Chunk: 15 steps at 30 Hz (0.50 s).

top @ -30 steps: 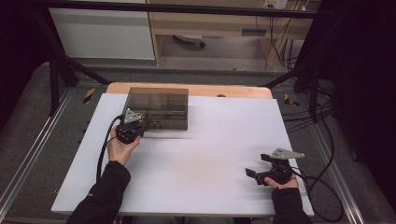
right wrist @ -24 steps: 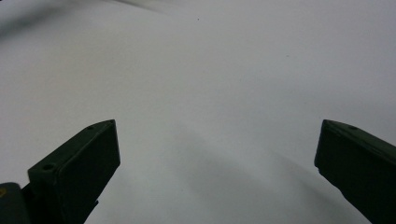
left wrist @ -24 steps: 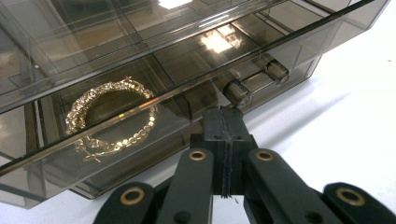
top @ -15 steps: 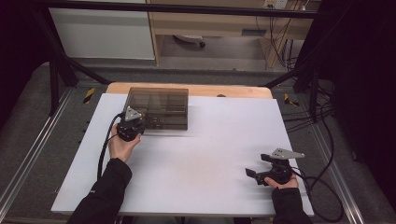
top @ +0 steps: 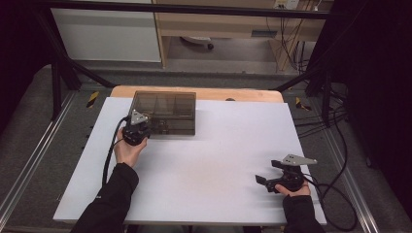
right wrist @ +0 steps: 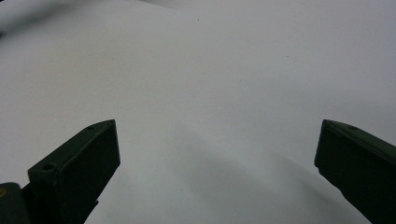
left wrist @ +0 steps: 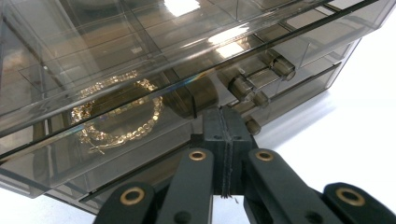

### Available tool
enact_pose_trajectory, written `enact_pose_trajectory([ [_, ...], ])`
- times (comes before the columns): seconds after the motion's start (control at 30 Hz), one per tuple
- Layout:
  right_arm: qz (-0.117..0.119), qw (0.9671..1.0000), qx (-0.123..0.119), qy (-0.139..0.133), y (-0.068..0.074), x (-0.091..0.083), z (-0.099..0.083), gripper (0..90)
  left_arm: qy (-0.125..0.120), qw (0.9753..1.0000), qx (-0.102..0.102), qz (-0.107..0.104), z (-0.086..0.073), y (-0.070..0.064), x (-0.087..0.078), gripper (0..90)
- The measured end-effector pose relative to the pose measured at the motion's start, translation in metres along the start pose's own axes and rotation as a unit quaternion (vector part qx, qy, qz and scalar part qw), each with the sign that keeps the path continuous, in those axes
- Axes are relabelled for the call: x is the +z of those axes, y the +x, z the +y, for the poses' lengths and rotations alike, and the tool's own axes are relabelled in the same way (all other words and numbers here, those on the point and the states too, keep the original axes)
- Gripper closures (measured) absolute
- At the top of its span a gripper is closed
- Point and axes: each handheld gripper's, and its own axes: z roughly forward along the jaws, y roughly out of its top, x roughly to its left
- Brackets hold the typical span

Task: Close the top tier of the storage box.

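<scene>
Two tongs here: my left tongs [left wrist: 223, 140] are pinched together, empty, tips right up against the smoky organizer box [top: 165, 111] at its front-left edge, near the counter [top: 209, 160] back edge. Right tongs [top: 265, 182] spread wide, empty, over bare counter near the front-right corner.

White table [top: 204, 170], smoked plastic organiser box [top: 167, 109] on it

The left gripper [top: 137, 127] is stretched forward at the far left, jaws pressed together. The right gripper [top: 263, 180] sits low at the near right, jaws spread wide, pointing left.
</scene>
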Motion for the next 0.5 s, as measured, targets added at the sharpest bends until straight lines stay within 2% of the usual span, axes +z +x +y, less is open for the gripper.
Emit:
enact_pose_trajectory([
  [0.5,0.001,1.0,0.0,-0.001,-0.0003,-0.0001,0.0,0.6,-0.011,0.9999,-0.005,0.008,0.0,0.0028,0.0045,89.9],
])
